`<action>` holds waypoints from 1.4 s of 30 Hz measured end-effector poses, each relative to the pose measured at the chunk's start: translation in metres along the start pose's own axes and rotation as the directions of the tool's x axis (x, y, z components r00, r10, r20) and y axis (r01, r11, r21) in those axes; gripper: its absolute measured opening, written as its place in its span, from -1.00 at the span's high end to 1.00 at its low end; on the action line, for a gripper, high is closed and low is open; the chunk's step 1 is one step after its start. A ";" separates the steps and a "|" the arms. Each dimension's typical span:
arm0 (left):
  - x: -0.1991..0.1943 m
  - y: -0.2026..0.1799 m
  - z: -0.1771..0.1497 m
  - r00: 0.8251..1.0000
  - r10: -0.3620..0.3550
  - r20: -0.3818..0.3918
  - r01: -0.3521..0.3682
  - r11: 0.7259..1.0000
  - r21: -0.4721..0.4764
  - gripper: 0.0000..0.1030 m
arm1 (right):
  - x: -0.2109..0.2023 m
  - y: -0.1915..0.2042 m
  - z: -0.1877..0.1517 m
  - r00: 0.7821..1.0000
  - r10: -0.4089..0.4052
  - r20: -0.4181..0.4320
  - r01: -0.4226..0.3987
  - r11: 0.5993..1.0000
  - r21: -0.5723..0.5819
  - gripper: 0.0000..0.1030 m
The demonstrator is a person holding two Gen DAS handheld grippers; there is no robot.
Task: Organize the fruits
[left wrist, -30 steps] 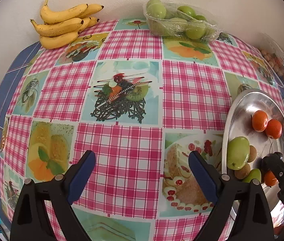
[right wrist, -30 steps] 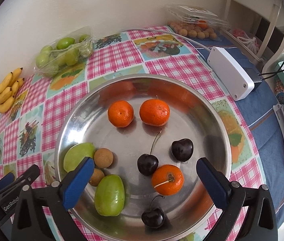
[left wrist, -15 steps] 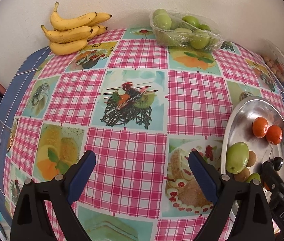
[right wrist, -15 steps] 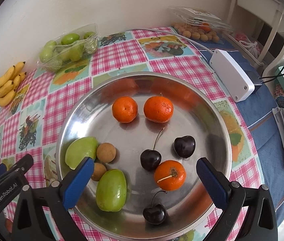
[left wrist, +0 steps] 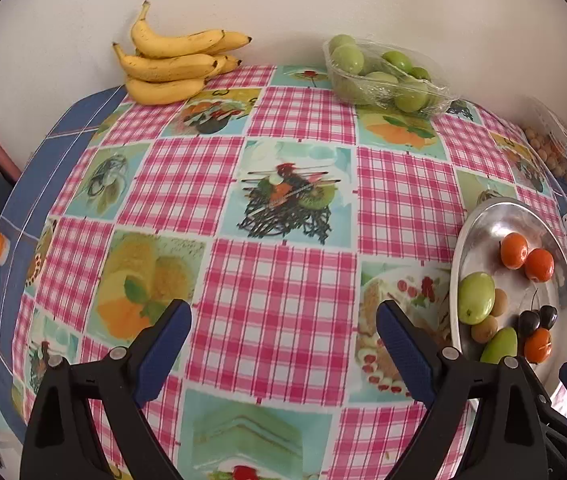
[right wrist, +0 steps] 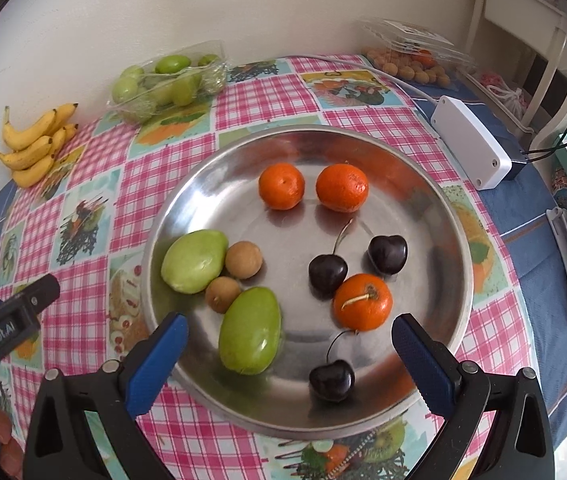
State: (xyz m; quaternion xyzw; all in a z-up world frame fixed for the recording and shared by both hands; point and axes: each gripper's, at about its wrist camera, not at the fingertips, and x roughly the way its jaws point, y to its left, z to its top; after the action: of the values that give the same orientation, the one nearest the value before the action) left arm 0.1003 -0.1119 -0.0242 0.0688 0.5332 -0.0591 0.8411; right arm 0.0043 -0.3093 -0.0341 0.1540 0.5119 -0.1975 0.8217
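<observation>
Both grippers hang over the surface (left wrist: 283,280) with fingers spread wide and nothing between them. The left gripper (left wrist: 283,348) is above bare checked cloth. The right gripper (right wrist: 289,360) is above the steel bowl (right wrist: 435,208), which holds three tangerines (right wrist: 281,186), two green fruits (right wrist: 249,330), two longans (right wrist: 243,260) and three dark cherries (right wrist: 327,272). The bananas (left wrist: 167,62) lie by the wall.

From the left wrist, the steel dish (left wrist: 467,240) is partly hidden behind the left claw (left wrist: 283,344). The clear box of small brown fruits (left wrist: 551,152) blurs at the frame's right edge.
</observation>
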 end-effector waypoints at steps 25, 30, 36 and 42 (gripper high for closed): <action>-0.036 0.031 -0.075 1.000 0.013 0.025 -0.014 0.999 0.051 -0.82 | -0.038 -0.002 -0.063 0.999 0.019 0.028 -0.018 0.998 -0.052 -1.00; -0.034 0.040 -0.085 1.000 0.018 0.003 -0.018 0.999 0.033 -0.82 | -0.042 0.000 -0.065 0.999 0.022 0.037 -0.020 0.998 -0.063 -1.00; -0.036 0.056 -0.091 1.000 0.009 -0.005 -0.009 1.000 -0.020 -0.82 | -0.044 -0.001 -0.066 0.999 0.025 0.037 -0.023 0.998 -0.061 -1.00; -0.036 0.061 -0.092 1.000 0.020 -0.008 -0.021 0.999 -0.041 -0.82 | -0.048 0.000 -0.067 0.999 0.025 0.047 -0.022 0.998 -0.064 -1.00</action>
State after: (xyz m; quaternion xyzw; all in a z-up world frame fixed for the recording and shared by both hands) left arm 0.0139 -0.0348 -0.0273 0.0572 0.5367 -0.0393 0.8409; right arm -0.0668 -0.2707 -0.0193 0.1291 0.4964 -0.1750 0.8404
